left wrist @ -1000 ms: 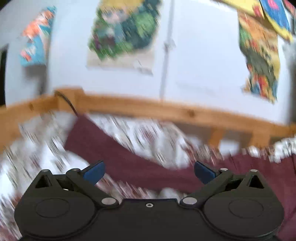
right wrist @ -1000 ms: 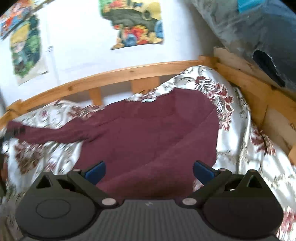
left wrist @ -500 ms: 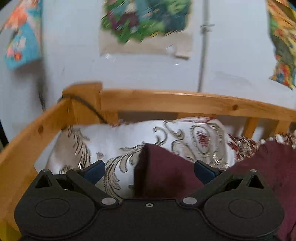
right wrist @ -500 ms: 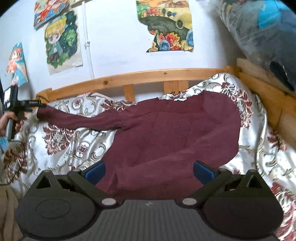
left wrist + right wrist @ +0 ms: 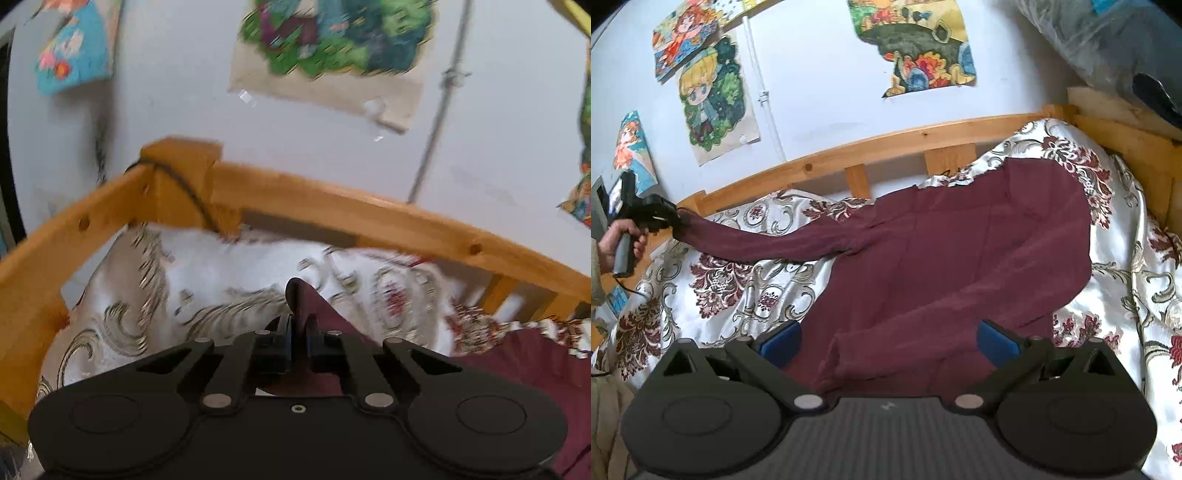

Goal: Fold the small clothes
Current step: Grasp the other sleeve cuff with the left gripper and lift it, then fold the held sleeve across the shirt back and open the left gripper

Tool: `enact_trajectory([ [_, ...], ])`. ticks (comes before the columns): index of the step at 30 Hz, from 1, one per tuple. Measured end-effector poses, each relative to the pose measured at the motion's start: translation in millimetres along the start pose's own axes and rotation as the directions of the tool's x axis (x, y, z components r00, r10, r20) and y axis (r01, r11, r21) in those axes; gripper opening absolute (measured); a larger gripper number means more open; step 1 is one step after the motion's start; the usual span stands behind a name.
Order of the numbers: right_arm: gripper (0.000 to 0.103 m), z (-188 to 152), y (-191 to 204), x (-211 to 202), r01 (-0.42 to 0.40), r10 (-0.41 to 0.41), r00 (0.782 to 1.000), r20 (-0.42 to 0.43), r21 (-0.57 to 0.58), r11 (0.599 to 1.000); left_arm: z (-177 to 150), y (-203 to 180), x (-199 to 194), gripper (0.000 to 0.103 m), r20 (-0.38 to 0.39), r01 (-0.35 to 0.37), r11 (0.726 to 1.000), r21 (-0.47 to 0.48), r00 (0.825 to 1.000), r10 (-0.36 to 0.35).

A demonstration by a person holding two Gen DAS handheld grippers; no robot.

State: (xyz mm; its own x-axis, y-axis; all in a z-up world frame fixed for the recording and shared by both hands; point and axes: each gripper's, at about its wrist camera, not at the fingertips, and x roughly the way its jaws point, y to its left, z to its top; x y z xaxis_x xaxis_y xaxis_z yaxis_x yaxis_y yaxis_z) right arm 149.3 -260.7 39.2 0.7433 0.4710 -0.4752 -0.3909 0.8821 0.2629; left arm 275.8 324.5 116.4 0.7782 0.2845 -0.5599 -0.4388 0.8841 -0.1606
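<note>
Jaws of left gripper point(image 5: 299, 328), wide apart half a second ago, now clenched on the sleeve cuff point(image 5: 297, 295) of the maroon sweater point(image 5: 960, 258) spread on the floral bedspread point(image 5: 738, 288). Right gripper point(image 5: 888, 339) released, hovering over the hem (sleeve fold likely next).

Left wrist view: low and close over the bed point(image 5: 221, 266) corner, facing the wooden rail point(image 5: 332, 206) and postered wall. Right wrist view: higher, farther back, facing the same wall. Shared: maroon garment point(image 5: 960, 258), rail, green poster point(image 5: 332, 40).
</note>
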Motion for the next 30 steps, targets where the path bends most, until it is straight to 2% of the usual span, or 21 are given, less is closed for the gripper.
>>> enact_trajectory([
  [6, 0.103, -2.5, -6.5, -1.1, 0.004, -0.004, 1.000, 0.011, 0.036, 0.999, 18.1, -70.2, -49.5, 0.006, 0.021, 0.111, 0.991, 0.069, 0.993, -0.113],
  [10, 0.103, -1.1, -7.5, -3.8, 0.006, -0.007, 1.000, 0.024, 0.033, 0.999, 14.7, -128.6, -85.2, 0.006, 0.077, 0.231, 0.965, 0.125, 0.967, -0.242],
  [13, 0.103, -0.6, -11.0, -7.4, 0.012, -0.013, 0.999, 0.037, 0.033, 0.999, 1.4, -177.9, -107.4, 0.006, 0.095, 0.338, 0.921, 0.193, 0.928, -0.360],
  [17, 0.103, -6.3, -19.0, -9.1, 0.025, -0.027, 0.999, 0.029, 0.045, 0.999, -42.4, -247.0, -123.7, 0.006, 0.113, 0.448, 0.840, 0.307, 0.859, -0.499],
  [19, 0.103, -14.6, -24.1, -9.1, 0.040, -0.041, 0.999, 0.017, 0.053, 0.998, -75.6, -279.1, -123.3, 0.006, 0.090, 0.499, 0.793, 0.348, 0.824, -0.559],
  [22, 0.103, -31.6, -34.6, -6.3, 0.066, -0.064, 0.997, -0.033, 0.073, 0.995, -128.5, -320.3, -114.5, 0.006, 0.009, 0.587, 0.726, 0.360, 0.775, -0.631],
  [26, 0.103, -55.9, -49.4, -8.3, 0.115, -0.107, 0.991, -0.084, 0.088, 0.989, -194.9, -363.6, -96.1, 0.006, -0.125, 0.656, 0.661, 0.365, 0.738, -0.663],
  [28, 0.103, -67.9, -57.1, -10.2, 0.141, -0.131, 0.985, -0.108, 0.094, 0.985, -223.2, -377.0, -83.7, 0.006, -0.190, 0.674, 0.648, 0.355, 0.730, -0.656],
  [30, 0.103, -76.9, -64.3, -10.7, 0.157, -0.142, 0.980, -0.137, 0.113, 0.981, -243.6, -382.4, -69.7, 0.007, -0.251, 0.700, 0.639, 0.319, 0.712, -0.656],
])
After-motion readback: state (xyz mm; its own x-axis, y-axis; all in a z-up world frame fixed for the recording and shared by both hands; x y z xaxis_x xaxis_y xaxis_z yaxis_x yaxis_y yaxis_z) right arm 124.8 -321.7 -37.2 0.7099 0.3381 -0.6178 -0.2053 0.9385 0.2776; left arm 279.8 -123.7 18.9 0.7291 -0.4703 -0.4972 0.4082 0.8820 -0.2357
